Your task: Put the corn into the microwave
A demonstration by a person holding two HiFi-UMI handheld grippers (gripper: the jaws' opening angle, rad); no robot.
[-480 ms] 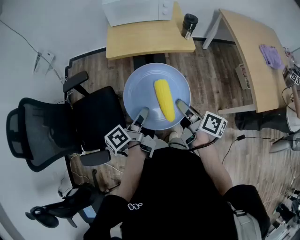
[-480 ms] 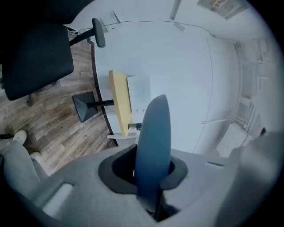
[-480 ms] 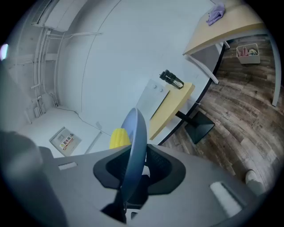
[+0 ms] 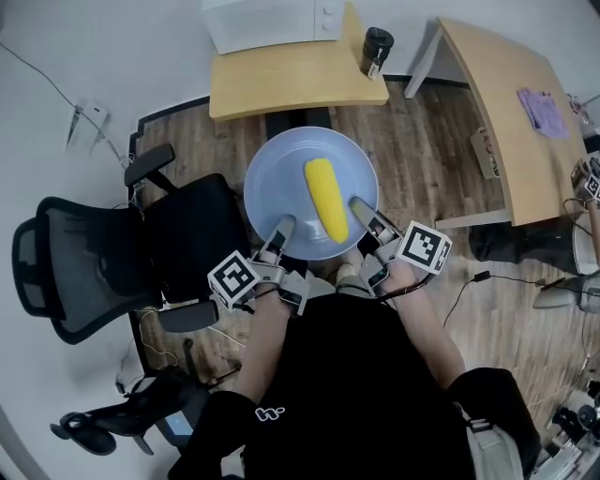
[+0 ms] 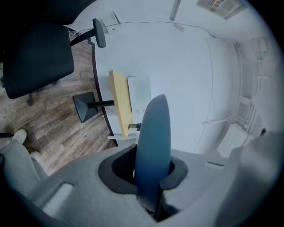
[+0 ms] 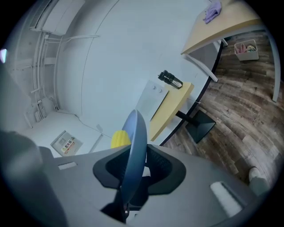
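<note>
A yellow corn cob (image 4: 326,198) lies on a round blue plate (image 4: 272,183), held in the air in front of the person. My left gripper (image 4: 283,229) is shut on the plate's near-left rim. My right gripper (image 4: 362,209) is shut on its near-right rim. In the left gripper view the plate (image 5: 153,137) stands edge-on between the jaws. The right gripper view shows the plate's edge (image 6: 136,142) the same way, with the corn (image 6: 118,139) peeking out behind it. The white microwave (image 4: 272,21) sits on a wooden table (image 4: 291,84) straight ahead; whether its door is open I cannot tell.
A black cup (image 4: 378,49) stands on the table's right corner. A black office chair (image 4: 103,262) is close on the left. A second wooden desk (image 4: 516,103) with a purple cloth (image 4: 542,111) stands at the right. The wood floor lies between the plate and the table.
</note>
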